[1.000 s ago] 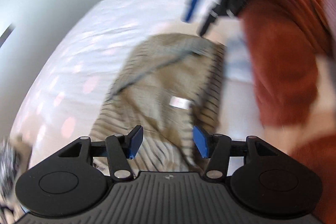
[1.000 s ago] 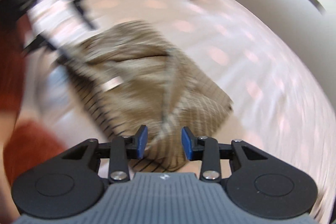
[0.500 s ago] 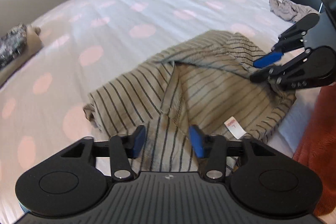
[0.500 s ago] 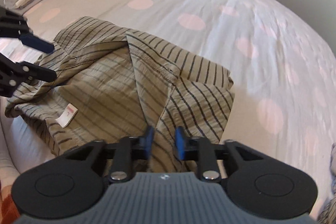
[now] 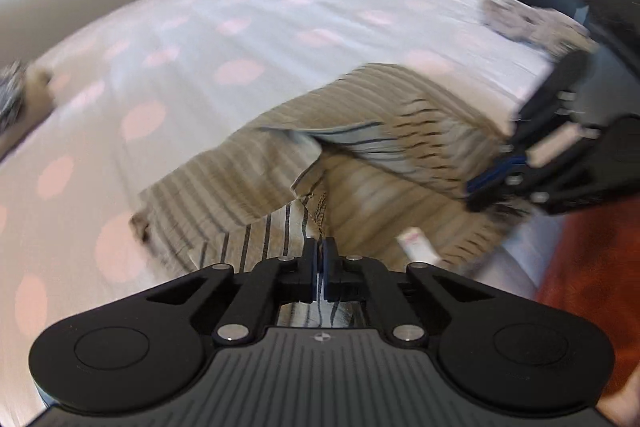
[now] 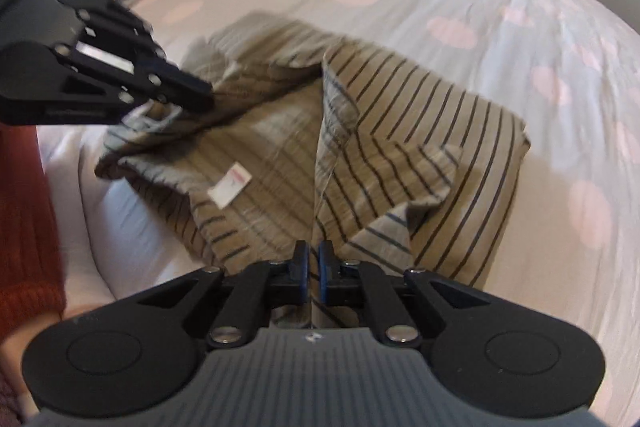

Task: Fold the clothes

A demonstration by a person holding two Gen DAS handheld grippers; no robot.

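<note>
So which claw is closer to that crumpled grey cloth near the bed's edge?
Right. The right claw grips the striped shirt just in front of the grey cloth; the left claw pinches the shirt's other end, farther away.

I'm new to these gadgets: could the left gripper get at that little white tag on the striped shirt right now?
Probably not yet: the left gripper is shut on the striped shirt. The white tag lies uncovered nearby.

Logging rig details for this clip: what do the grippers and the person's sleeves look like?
Both the left gripper and right gripper are matte black with ribbed grey bases, round side discs, silver pivot screws and blue finger pads. The sleeve is rust-orange ribbed knit.
</note>
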